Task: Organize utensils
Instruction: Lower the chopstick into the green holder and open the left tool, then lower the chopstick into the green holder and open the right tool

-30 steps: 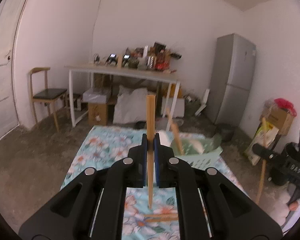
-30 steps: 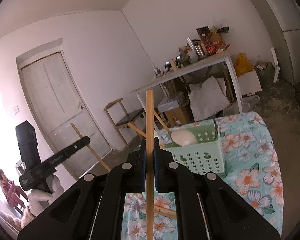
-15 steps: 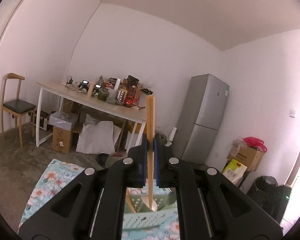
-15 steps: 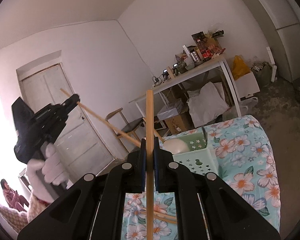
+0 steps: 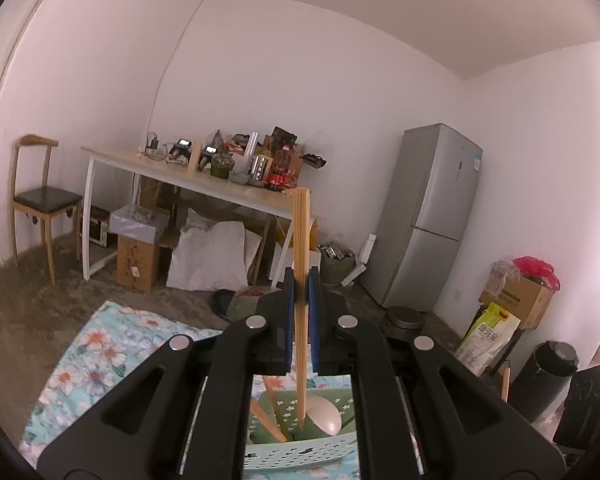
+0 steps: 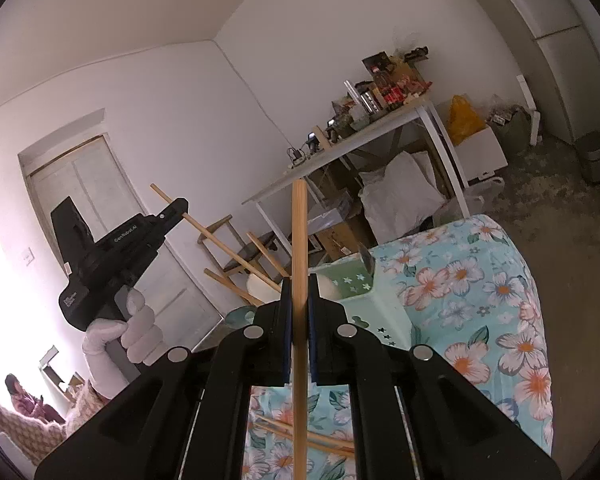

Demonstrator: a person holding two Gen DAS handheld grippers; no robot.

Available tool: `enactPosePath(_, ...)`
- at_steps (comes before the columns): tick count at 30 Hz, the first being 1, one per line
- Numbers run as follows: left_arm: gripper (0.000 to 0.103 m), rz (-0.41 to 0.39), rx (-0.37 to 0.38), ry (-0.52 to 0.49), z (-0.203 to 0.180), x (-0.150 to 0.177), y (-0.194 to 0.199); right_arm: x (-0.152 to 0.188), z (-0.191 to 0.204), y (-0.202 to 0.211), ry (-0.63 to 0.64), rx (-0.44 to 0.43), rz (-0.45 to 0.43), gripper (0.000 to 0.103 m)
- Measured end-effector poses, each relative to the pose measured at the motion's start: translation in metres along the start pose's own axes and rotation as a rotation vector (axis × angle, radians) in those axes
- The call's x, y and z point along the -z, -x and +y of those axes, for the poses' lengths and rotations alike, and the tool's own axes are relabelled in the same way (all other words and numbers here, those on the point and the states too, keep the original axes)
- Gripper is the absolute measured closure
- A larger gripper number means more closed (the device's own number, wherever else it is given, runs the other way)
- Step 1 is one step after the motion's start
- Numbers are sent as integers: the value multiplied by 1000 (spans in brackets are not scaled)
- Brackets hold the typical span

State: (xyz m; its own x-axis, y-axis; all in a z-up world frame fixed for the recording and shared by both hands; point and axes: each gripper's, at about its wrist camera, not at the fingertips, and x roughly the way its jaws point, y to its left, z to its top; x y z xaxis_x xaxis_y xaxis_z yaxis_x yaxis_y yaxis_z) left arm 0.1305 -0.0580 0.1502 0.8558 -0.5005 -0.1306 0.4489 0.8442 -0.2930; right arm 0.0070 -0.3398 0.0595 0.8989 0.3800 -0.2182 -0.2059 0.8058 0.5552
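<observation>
The pale green perforated plastic basket (image 5: 300, 456) stands on the floral turquoise cloth (image 6: 480, 280); it already holds several wooden sticks and a cream spoon (image 5: 325, 416).

The left gripper (image 5: 301, 316) is clamped on a bamboo chopstick (image 5: 301, 280), tip hanging over the basket. Risk: released at a slant, it may strike the spoon or rim and fall outside.

The right gripper (image 6: 299, 320) is clamped on a second wooden chopstick (image 6: 299, 248), beside the basket. Loose chopsticks (image 6: 320, 438) remain on the cloth, partly hidden by the gripper body. The basket floor is not visible.

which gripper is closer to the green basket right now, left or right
Left. The left gripper holds its chopstick with the tip down inside the green basket. The right gripper sits back from it, over the floral cloth.
</observation>
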Motion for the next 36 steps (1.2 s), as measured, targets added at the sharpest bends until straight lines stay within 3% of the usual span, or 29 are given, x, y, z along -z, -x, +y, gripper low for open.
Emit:
enactPosePath(4, 96, 43, 25, 60, 13, 12, -14, 1, 0, -2, 3, 14, 9, 96)
enactPosePath(7, 70, 79, 25, 107, 25, 21, -17, 0, 2, 0, 16, 29, 11, 96)
enactPosePath(14, 45, 45, 27, 100, 36, 26, 19, -8, 19, -2, 71, 45, 11, 96)
enactPosePath(20, 29, 20, -9, 43, 43, 36, 60, -27, 54, -18, 205, 49, 5, 96)
enactPosePath(30, 16, 153, -86, -10, 72, 96, 96, -73, 136, -62, 494, -13, -87, 96)
enactPosePath(36, 12, 183, -110, -50, 83, 125, 105, -95, 165, -97, 570, -55, -143, 96)
